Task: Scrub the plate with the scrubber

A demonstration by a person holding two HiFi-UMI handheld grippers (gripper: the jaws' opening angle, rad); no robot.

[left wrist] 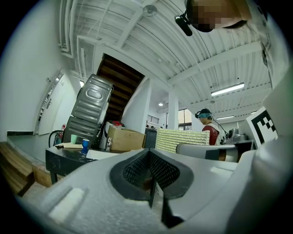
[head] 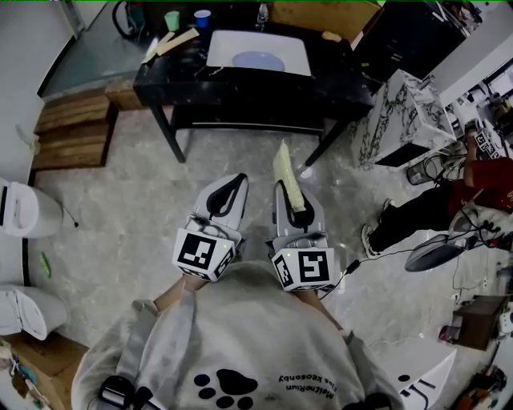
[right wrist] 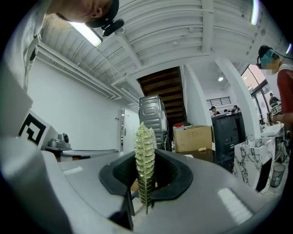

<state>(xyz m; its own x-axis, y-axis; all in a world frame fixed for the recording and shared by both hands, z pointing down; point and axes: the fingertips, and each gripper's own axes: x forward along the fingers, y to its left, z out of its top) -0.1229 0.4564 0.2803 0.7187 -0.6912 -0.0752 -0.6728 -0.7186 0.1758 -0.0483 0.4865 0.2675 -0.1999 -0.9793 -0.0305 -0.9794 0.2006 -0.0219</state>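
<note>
Seen from above on a pale stone floor: two hand-held grippers side by side, both pointing level toward a black bench well ahead.

Left gripper: jaws clenched flat together, pad against pad, closed seam plain in the left gripper view.

Right gripper: jaws grasping the scrubber. Pale yellow-green pad, thin and ridged, pinched by its lower end deep in the dark throat between the jaws. Most of its length sticking out forward past the jaw tips. In the right gripper view, edge-on and upright at the centre line of the right gripper, with the scrubber rising clear above the jaw housing. In the left gripper view, the same scrubber broadside, just beside on the right.

Plate: round and blue, lying flat on a white rectangle on the bench top, well apart from both grippers and from the scrubber. Touched by neither.

Also on the bench: green cup and blue cup at the far left corner, near each other.

Wooden steps left of the bench. Second person in red seated at the right edge.
</note>
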